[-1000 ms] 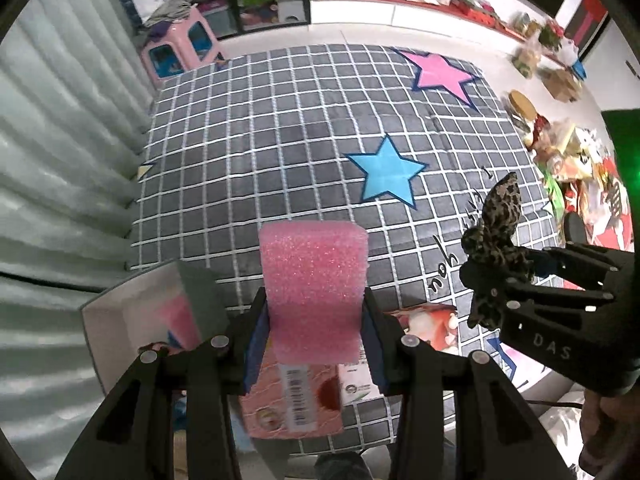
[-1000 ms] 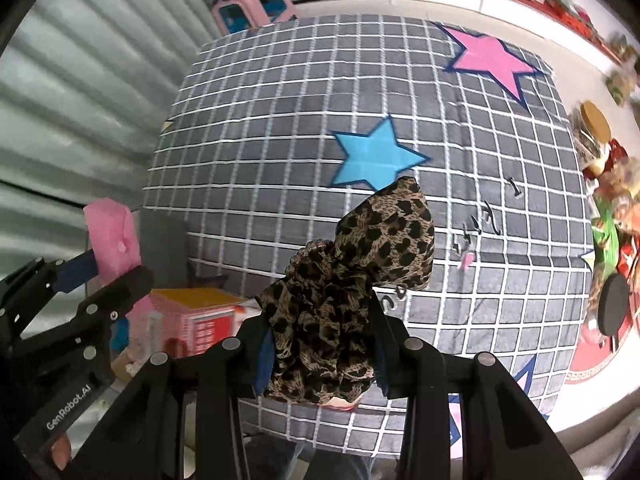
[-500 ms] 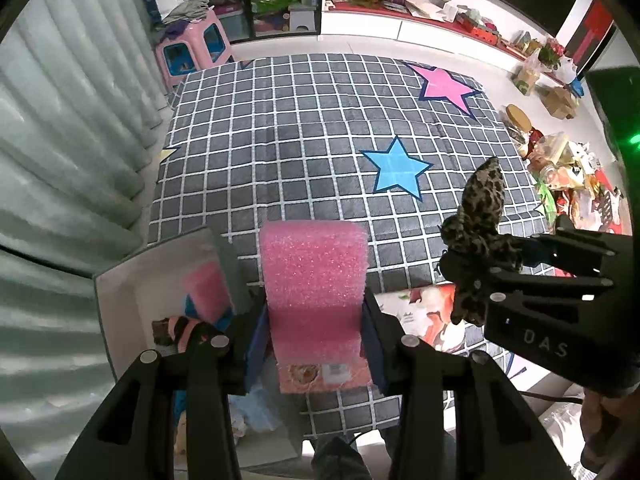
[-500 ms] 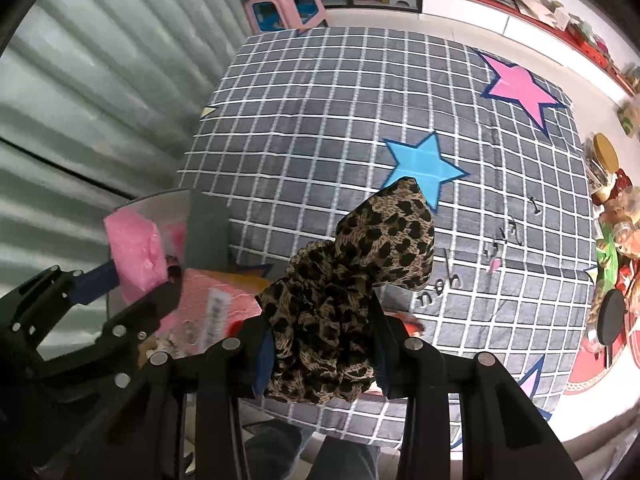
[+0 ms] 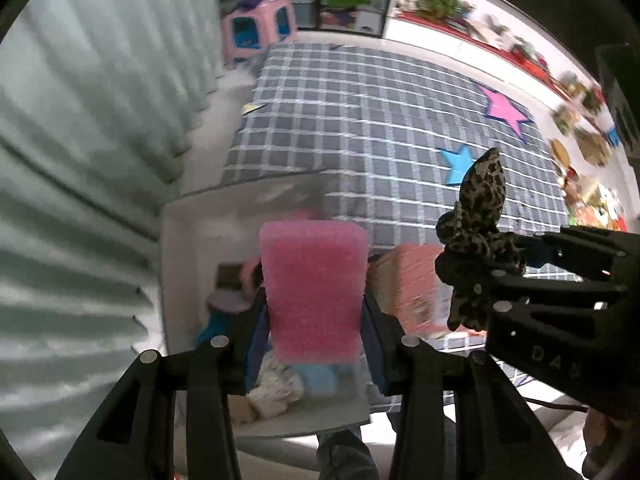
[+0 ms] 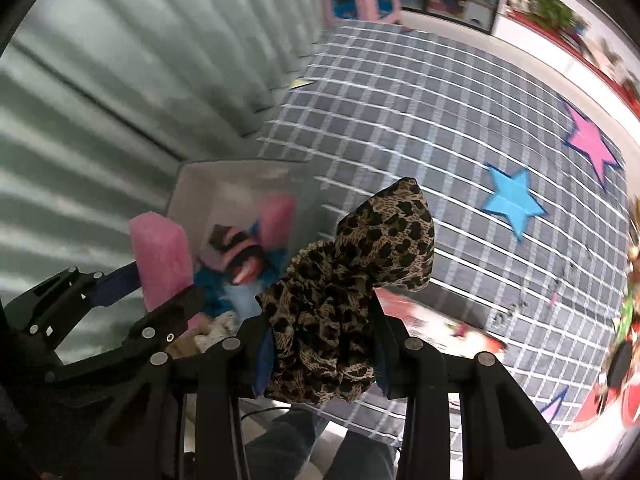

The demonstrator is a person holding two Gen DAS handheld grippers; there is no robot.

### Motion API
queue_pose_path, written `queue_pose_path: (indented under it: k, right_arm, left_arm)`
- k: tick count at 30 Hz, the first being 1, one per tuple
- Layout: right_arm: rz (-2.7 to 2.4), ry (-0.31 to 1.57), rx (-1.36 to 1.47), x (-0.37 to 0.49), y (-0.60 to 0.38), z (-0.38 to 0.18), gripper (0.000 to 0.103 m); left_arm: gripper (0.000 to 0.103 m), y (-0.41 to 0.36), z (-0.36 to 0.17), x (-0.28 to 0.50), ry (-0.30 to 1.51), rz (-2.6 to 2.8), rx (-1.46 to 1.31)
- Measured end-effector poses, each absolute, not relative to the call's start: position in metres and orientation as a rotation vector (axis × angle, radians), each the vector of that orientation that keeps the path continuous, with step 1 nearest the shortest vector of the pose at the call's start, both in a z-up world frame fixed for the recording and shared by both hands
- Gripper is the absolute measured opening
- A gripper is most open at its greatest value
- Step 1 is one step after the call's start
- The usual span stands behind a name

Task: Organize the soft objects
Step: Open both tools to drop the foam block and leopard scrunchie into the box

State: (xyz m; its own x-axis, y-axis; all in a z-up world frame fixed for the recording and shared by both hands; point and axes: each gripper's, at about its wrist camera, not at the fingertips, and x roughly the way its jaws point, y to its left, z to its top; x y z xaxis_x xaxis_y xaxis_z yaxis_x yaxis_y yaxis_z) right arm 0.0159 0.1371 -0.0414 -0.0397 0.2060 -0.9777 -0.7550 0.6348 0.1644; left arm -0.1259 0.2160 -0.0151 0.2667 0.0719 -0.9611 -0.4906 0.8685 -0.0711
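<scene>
Pink foam block [image 5: 314,292], pinched upright in your left claw [image 5: 314,320], hangs directly above the white bin [image 5: 180,280]. Leopard cloth [image 6: 352,296], pinched in your right claw [image 6: 320,344], hangs just beside the bin's right wall, so the left hand is nearer.

"DAS" on the right hand-held gripper [image 5: 476,276] (faint, embossed)

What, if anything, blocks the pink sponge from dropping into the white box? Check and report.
Nothing visible blocks it. The left gripper holds the pink sponge above the white box, whose top is open. Soft items already lie in the bottom, but space remains above them. The right gripper, holding the leopard-print cloth, stays off to the side.
</scene>
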Motion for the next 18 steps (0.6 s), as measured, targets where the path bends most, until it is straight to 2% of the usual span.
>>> queue_pose_path:
  k: [11,13,15,17,18]
  right_arm:
    - [0.981,1.432,-0.637,-0.048,0.200,-0.072,0.041]
    - [0.989,1.436,-0.653,-0.055,0.207,-0.076,0.041]
    - [0.993,1.446,-0.657,-0.058,0.212,-0.079,0.044]
    - [1.001,1.455,-0.656,-0.061,0.216,-0.082,0.046]
    - [1.002,1.457,-0.658,-0.062,0.217,-0.082,0.049]
  left_arm:
    - [0.048,0.252,-0.051,-0.200,1.311,0.558,-0.521]
    - [0.055,0.254,-0.056,-0.207,1.324,0.567,-0.539]
    - [0.072,0.254,-0.060,-0.211,1.331,0.567,-0.557]
    - [0.082,0.254,-0.062,-0.214,1.322,0.570,-0.565]
    - [0.083,0.254,-0.063,-0.214,1.323,0.569,-0.563]
